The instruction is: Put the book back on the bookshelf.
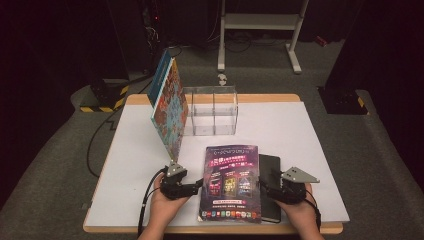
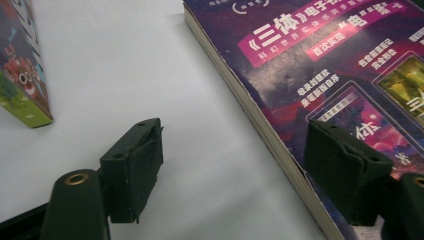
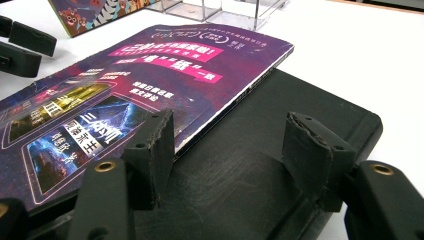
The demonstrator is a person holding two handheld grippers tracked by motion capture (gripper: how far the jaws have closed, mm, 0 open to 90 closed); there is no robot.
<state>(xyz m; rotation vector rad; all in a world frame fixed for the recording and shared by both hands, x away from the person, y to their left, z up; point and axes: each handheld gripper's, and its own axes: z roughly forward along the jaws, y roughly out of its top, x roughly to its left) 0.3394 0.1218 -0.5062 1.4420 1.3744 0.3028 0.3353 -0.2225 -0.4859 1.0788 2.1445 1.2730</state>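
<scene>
Your left gripper (image 1: 199, 186) is standing with its jaws wide, gripping nothing: one jaw is hanging over the bare table (image 2: 150, 60), the other over the near edge of the purple book (image 2: 320, 70). Your right gripper (image 1: 265, 186) is also spread, its jaws hovering over the black notebook (image 3: 280, 125), which is lying under the purple book's far side, partly covered. Beyond the left gripper a picture book (image 1: 169, 107) is leaning against a clear box (image 1: 212, 111). You seem to be lining up on the stack from both sides. The next move is probably calling for the left jaws to straddle the purple book's edge and close, lifting it off the notebook.
</scene>
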